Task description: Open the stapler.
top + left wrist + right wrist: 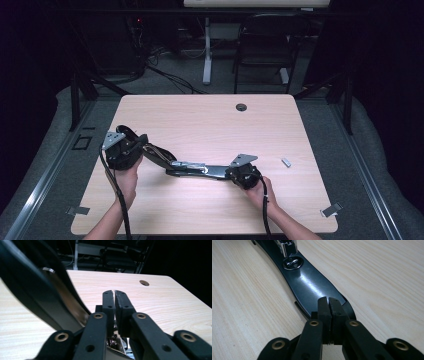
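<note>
A black stapler lies folded open on the light wooden table, its chrome magazine showing mid-length. My left gripper is at the stapler's raised left arm. In the left gripper view its jaws stand shut with nothing between them, and the stapler's curved black arm passes close on their left. My right gripper is at the stapler's right end. In the right gripper view its shut tips sit over the end of the glossy black base, without clamping it.
A small metal piece lies on the table to the right of my right hand. A round cable hole sits near the far edge. Metal clips mark the front corners. A chair stands beyond the table.
</note>
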`<state>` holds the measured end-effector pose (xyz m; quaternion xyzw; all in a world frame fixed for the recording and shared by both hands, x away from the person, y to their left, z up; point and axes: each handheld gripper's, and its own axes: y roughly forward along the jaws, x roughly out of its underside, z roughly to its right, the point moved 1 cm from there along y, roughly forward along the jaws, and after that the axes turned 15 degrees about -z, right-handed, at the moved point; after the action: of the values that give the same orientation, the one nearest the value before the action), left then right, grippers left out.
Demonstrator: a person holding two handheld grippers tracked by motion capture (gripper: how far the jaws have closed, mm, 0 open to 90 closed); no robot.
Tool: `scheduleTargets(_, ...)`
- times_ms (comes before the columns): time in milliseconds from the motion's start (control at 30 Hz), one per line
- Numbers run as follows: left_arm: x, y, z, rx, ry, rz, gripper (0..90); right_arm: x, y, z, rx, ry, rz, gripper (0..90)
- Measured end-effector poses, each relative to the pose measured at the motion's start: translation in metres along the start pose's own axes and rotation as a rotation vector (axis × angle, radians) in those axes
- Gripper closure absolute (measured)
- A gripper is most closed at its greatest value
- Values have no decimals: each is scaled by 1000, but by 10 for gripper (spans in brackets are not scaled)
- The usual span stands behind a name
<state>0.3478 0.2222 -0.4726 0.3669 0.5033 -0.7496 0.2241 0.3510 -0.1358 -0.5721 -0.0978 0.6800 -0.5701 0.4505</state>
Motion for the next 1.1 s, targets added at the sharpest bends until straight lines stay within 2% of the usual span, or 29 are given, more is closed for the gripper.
scheduleTargets(67, -1, -1, 3, 15, 19, 1, 846, 0, 0, 1, -3, 5, 2, 879)
scheduleTargets(167, -2, -3, 9, 43, 53, -8, 801, -1, 0, 0, 4, -13, -5, 880)
scheduleTargets(267, -3, -1, 17, 82, 87, -23, 706, -1, 0, 1, 1, -11, -6, 871)
scheduleTargets(500, -3, 4, 29, 137, 144, -113, 456, -2, -1, 2, -5, -5, -18, 835)
scheduleTargets(600, 4, 1, 32, 150, 196, -144, 390, -2, -2, 1, 2, -6, -28, 807)
scheduleTargets(733, 11, -1, 30, 176, 216, -187, 330, -4, -3, 4, -9, -3, -53, 747)
scheduleTargets(833, 14, -1, 29, 196, 213, -217, 295, -5, -5, 8, -14, 4, -77, 694)
scheduleTargets(967, 16, 2, 28, 212, 216, -269, 258, -5, -7, 13, -23, 18, -69, 643)
scheduleTargets(1000, 16, 3, 28, 212, 219, -274, 242, -5, -9, 14, -29, 18, -81, 637)
scheduleTargets(1100, 17, 4, 29, 219, 217, -281, 226, -7, -14, 17, -35, 31, -72, 591)
